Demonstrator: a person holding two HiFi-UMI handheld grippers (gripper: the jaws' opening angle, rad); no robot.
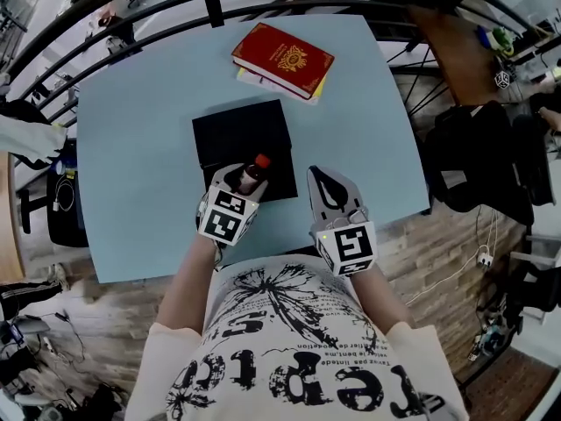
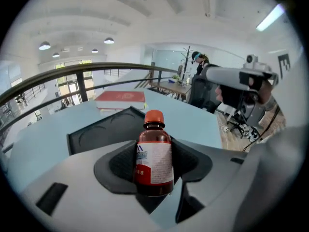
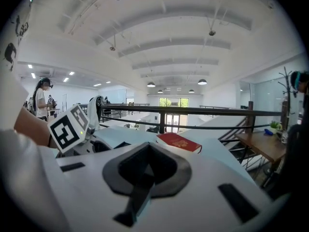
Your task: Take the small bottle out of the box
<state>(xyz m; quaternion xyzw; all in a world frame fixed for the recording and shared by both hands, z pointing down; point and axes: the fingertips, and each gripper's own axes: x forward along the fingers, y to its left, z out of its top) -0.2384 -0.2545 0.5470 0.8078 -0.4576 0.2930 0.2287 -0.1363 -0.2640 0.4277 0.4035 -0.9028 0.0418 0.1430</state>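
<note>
The small brown bottle [image 1: 253, 173] with a red cap and a white label stands upright between my left gripper's [image 1: 246, 182] pads, over the near edge of the open black box [image 1: 235, 130]. In the left gripper view the bottle [image 2: 155, 151] fills the gap of the left gripper [image 2: 153, 180], both dark pads pressed on its sides, with the black box [image 2: 108, 128] behind it. My right gripper [image 1: 323, 175] rests just right of the box with its jaws together and nothing in them; its own view shows the right gripper [image 3: 144, 172] with pads meeting.
A red book [image 1: 282, 58] lies on a second book at the far side of the light blue table [image 1: 131, 147]. A dark railing curves round the table's far edge. Chairs and cables stand on the floor to the right.
</note>
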